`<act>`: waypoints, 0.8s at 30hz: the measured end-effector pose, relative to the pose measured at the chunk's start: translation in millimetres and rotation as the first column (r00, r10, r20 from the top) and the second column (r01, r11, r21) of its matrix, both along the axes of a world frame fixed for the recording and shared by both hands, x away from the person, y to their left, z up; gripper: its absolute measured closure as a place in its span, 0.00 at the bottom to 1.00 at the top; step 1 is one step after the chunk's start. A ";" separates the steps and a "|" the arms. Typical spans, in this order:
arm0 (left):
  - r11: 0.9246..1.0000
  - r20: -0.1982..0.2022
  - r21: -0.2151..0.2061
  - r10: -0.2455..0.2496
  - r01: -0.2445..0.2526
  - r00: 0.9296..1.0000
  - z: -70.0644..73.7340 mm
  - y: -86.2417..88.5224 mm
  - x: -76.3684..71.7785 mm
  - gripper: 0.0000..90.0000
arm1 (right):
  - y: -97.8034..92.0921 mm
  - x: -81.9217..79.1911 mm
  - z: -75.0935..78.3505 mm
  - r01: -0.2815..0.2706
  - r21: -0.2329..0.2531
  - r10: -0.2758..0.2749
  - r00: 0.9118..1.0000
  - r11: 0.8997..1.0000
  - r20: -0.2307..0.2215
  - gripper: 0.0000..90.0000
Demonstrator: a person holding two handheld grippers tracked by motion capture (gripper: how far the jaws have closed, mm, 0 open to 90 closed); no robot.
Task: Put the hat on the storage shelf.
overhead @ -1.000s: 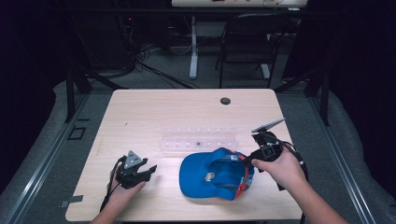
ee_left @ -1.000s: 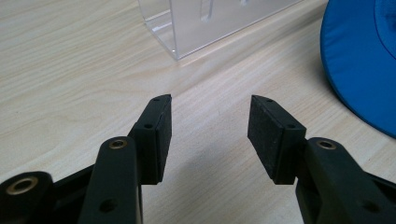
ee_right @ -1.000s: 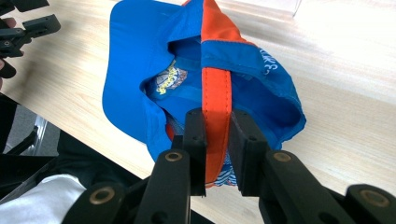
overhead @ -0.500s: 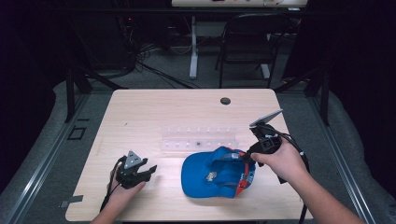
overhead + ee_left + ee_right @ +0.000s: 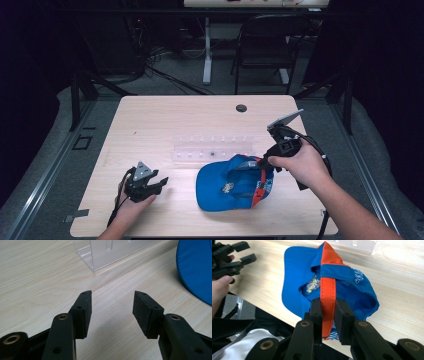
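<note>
A blue cap (image 5: 227,182) with an orange back strap (image 5: 328,293) lies upside down on the wooden table (image 5: 200,120), right of centre near the front. My right gripper (image 5: 327,311) is shut on that orange strap and holds the cap's rear edge raised; in the high view the right gripper (image 5: 265,162) sits at the cap's right side. My left gripper (image 5: 156,183) rests low on the table at the front left, open, with nothing between its fingers (image 5: 140,308). The cap's brim (image 5: 197,270) shows at the right edge of the left gripper view.
A clear plastic rack (image 5: 212,148) lies across the middle of the table just behind the cap; its corner (image 5: 105,252) is ahead of the left gripper. A small dark round hole (image 5: 241,108) marks the table's far side. A chair (image 5: 265,45) stands beyond the table.
My right gripper has lifted the cap's strapped rear edge slightly and shifted a little rightward and back. The left gripper has stayed in place.
</note>
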State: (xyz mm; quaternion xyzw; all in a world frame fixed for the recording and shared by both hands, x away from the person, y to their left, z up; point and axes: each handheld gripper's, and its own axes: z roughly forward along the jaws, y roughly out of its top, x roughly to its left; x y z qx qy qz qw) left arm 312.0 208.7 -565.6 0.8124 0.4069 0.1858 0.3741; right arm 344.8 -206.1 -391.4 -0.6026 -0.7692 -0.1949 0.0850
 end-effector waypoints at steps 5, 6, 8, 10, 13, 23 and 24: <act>1.000 0.001 0.000 -0.001 0.001 1.000 0.0 0.0 0.1 0.56 | 0.1 1.6 9.7 -0.003 0.062 0.004 1.000 0.998 -0.014 0.87; 1.000 0.001 0.001 -0.002 0.002 1.000 0.0 0.0 0.2 0.56 | 0.1 1.8 11.2 0.000 0.077 0.001 1.000 0.997 -0.014 0.87; 1.000 0.000 -0.001 0.001 -0.001 1.000 -0.2 0.0 0.1 0.56 | -0.3 2.1 13.2 0.003 0.107 -0.002 1.000 0.994 -0.016 0.87; 1.000 0.000 -0.001 0.000 0.000 1.000 -0.1 0.0 0.1 0.56 | -0.6 2.5 15.0 0.014 0.140 -0.011 1.000 0.990 -0.026 0.87; 1.000 0.000 -0.001 0.000 0.000 1.000 -0.2 -0.1 0.1 0.56 | -3.6 4.4 17.3 0.005 0.192 0.004 0.999 0.981 -0.048 0.87; 1.000 -0.001 -0.004 0.001 -0.001 1.000 -0.9 -0.6 0.3 0.56 | -3.9 8.4 20.2 0.027 0.315 -0.006 0.998 0.949 -0.066 0.87; 1.000 -0.001 -0.004 0.001 -0.001 1.000 -0.9 -0.6 0.3 0.56 | -3.9 8.4 20.2 0.027 0.315 -0.006 0.998 0.949 -0.066 0.87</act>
